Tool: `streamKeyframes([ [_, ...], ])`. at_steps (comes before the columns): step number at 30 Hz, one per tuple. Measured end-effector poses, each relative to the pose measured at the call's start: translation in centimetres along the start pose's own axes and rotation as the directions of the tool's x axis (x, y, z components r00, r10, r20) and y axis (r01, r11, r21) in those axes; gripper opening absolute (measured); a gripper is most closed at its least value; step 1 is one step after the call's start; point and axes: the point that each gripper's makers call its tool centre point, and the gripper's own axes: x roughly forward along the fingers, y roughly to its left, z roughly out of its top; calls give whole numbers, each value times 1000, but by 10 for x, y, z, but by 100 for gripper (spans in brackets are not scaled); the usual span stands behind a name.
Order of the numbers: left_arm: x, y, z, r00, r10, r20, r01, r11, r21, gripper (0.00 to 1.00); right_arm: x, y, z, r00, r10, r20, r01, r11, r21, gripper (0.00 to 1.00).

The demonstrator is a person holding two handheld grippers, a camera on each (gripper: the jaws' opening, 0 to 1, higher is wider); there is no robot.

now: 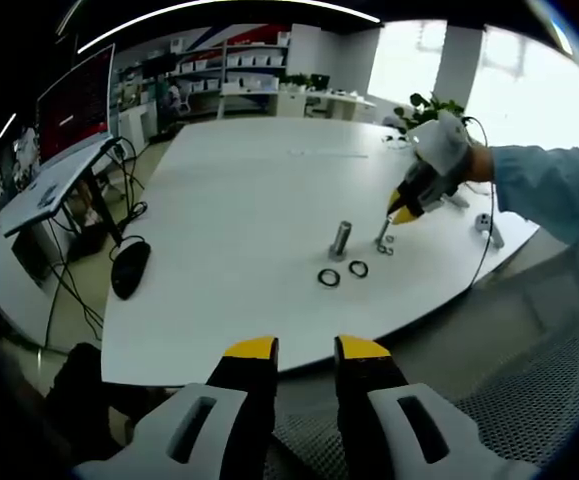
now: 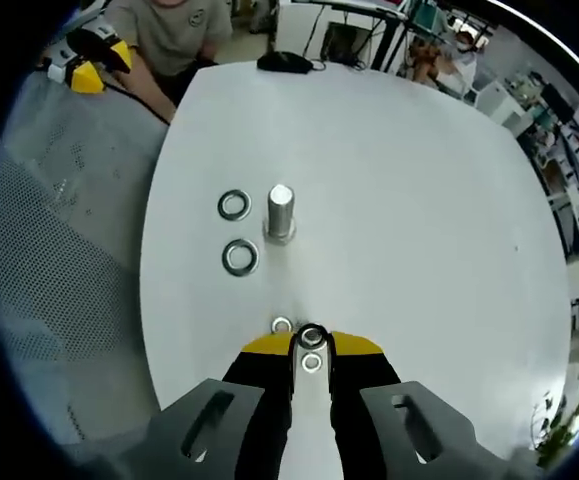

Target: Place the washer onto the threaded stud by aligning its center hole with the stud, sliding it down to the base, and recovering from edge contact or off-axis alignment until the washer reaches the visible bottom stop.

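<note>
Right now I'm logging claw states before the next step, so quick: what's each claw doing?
Left claw: open, holding nothing, back from the table edge.
Right claw: low over the table, closing around a small washer; a firm grip cannot be told.

Table (image 1: 239, 200): large, white, rounded corners, glossy top.
Computer mouse (image 1: 130, 268): black, lying at the table's left edge in the left gripper view, its cable trailing off toward the floor.
Monitor (image 1: 74, 103): red screen, on a side desk left of the table.
Shelving (image 1: 254, 62): white, along the far wall, holding boxes.
Potted plant (image 1: 427, 106): green leaves beyond the table's far right corner.
Mesh chair (image 2: 59, 230): grey, beside the table's left edge in the right gripper view.
</note>
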Motion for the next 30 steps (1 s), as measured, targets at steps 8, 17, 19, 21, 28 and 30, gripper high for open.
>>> streamKeyframes([
  [8, 0, 0, 0, 1000, -1, 1, 1, 1000, 0, 20, 7, -1, -1, 1000, 8, -26, -8, 1000, -10, 13],
  [17, 0, 0, 0, 1000, 3, -1, -3, 1000, 1, 20, 19, 0, -6, 998, 29, -51, -30, 999, -15, 13],
  [19, 0, 0, 0, 1000, 3, -1, -3, 1000, 1, 19, 23, 0, -6, 998, 34, -53, -35, 999, -15, 13],
  [21, 0, 0, 0, 1000, 3, 2, -3, 1000, 0, 19, 26, -1, -7, 998, 39, -57, -40, 999, -16, 13],
  [28, -1, -2, 0, 1000, -8, 6, 8, 1000, 5, 19, 37, -2, -12, 996, 51, -71, -51, 999, -12, 13],
  [30, -1, -1, 0, 1000, -2, 7, 2, 1000, 1, 19, 39, 0, -15, 995, 57, -77, -58, 998, -5, 13],
])
